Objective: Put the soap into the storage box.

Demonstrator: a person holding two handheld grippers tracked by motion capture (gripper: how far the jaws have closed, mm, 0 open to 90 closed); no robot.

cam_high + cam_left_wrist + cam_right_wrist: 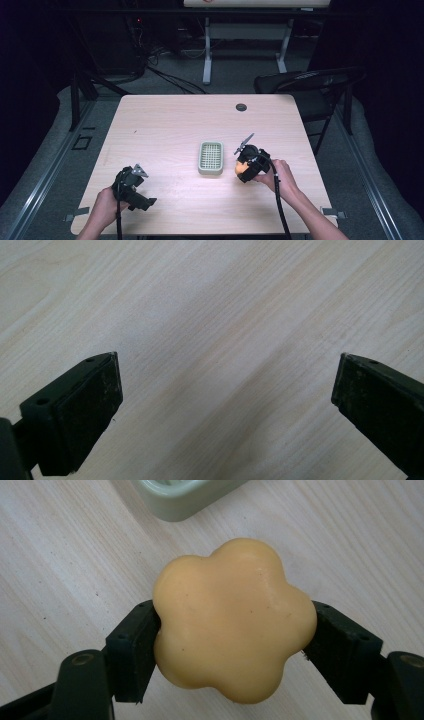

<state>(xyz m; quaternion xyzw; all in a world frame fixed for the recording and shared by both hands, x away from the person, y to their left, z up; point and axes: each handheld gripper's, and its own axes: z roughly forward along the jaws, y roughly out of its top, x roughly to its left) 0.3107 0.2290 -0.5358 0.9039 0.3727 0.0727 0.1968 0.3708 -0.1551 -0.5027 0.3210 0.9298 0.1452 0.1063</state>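
Two grippers are over the pale wooden table. The right gripper is clamped on a yellow flower-shaped soap, one pad pressing each side of it, just above the tabletop and just beside a pale green dish with a ribbed grid inside. The left gripper sits well apart near the table's front left, its jaws spread wide with only bare wood between them.

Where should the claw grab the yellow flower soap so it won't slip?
Best across its waist, as the right gripper does now: one pad on each side of the flower soap, pressing into the dips between petals. Come from the near side, jaws level with the table. The rounded petals probably keep it from sliding out.
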